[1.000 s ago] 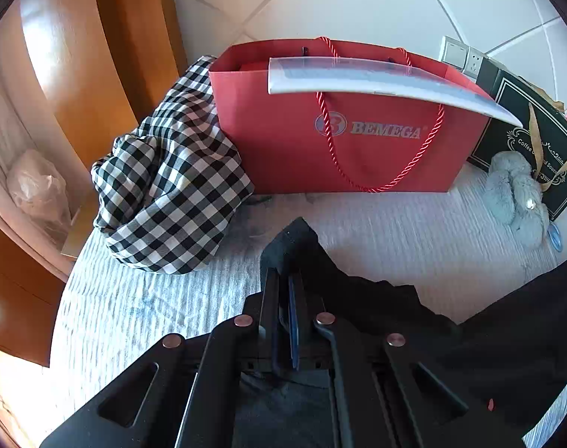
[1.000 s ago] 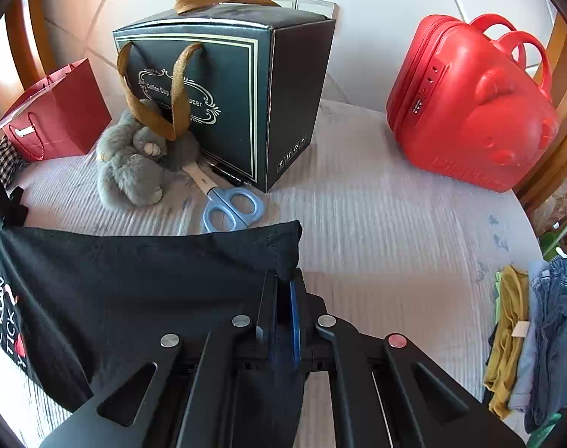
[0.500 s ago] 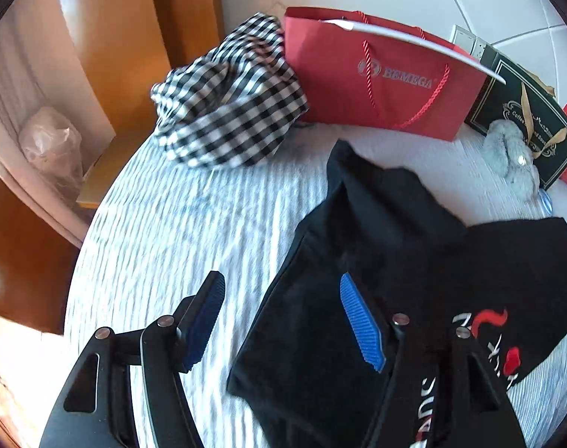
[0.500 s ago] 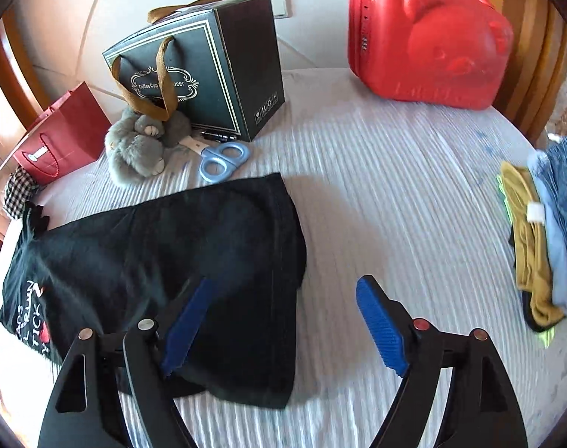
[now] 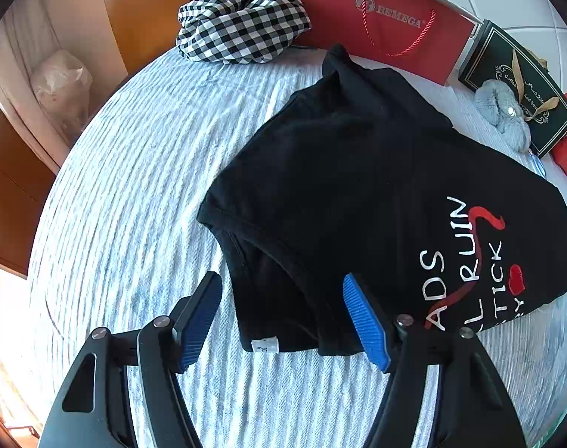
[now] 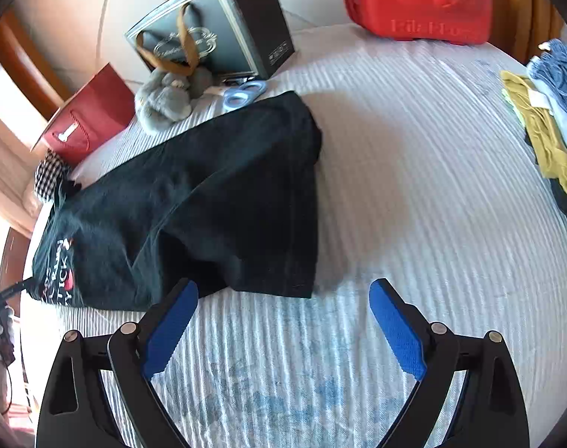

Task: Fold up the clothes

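A black T-shirt (image 5: pixel 358 186) with white and red lettering lies folded over on the white striped bed cover; it also shows in the right wrist view (image 6: pixel 216 201). My left gripper (image 5: pixel 283 317) is open and empty, hovering over the shirt's collar end with its white tag. My right gripper (image 6: pixel 283 321) is open and empty, just in front of the shirt's hem edge, not touching it.
A checked cloth (image 5: pixel 242 18), red paper bag (image 5: pixel 388 26), dark gift bag (image 6: pixel 216 33), grey plush toy (image 6: pixel 167 100) and blue scissors (image 6: pixel 242 93) line the far side. A red suitcase (image 6: pixel 418 0) stands behind. Folded clothes (image 6: pixel 545 119) are stacked at right.
Both grippers were shut on the shirt's corners a second ago. They have opened, let the shirt drop onto the bed, and pulled back toward me.
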`<control>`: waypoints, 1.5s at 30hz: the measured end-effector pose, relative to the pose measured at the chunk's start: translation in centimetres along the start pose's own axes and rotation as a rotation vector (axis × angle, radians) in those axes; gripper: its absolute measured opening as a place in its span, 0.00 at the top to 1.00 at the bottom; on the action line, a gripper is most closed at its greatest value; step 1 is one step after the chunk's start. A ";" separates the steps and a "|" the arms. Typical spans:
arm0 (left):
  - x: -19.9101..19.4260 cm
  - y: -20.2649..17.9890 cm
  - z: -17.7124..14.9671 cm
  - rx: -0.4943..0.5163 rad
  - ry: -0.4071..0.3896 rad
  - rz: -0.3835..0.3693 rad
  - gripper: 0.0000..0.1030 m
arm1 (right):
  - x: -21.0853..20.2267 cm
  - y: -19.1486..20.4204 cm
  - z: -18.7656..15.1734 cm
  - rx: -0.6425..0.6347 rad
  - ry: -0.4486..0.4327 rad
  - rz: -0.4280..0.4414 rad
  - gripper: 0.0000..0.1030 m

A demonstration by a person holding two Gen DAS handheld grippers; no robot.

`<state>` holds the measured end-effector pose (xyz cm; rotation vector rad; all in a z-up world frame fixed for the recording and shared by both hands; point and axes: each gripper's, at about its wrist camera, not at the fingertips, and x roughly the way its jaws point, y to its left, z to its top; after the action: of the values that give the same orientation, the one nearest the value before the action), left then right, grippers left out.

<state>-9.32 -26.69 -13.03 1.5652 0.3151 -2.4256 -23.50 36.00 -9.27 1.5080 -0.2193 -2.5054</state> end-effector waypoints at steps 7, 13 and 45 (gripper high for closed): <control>0.9 -1.5 -0.4 0.014 0.015 -0.001 0.82 | 2.7 3.3 0.2 -0.196 0.031 -0.173 0.80; 0.9 -1.2 0.2 0.072 0.041 0.078 0.88 | -2.6 -0.9 1.9 -0.086 -0.020 -0.339 0.89; -0.4 -0.1 1.0 -0.082 0.027 0.028 0.46 | 0.8 -1.4 3.0 0.066 0.058 -0.129 0.17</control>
<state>-10.04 -26.85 -12.23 1.5575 0.3902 -2.3412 -26.66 37.20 -8.92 1.6690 -0.2031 -2.5719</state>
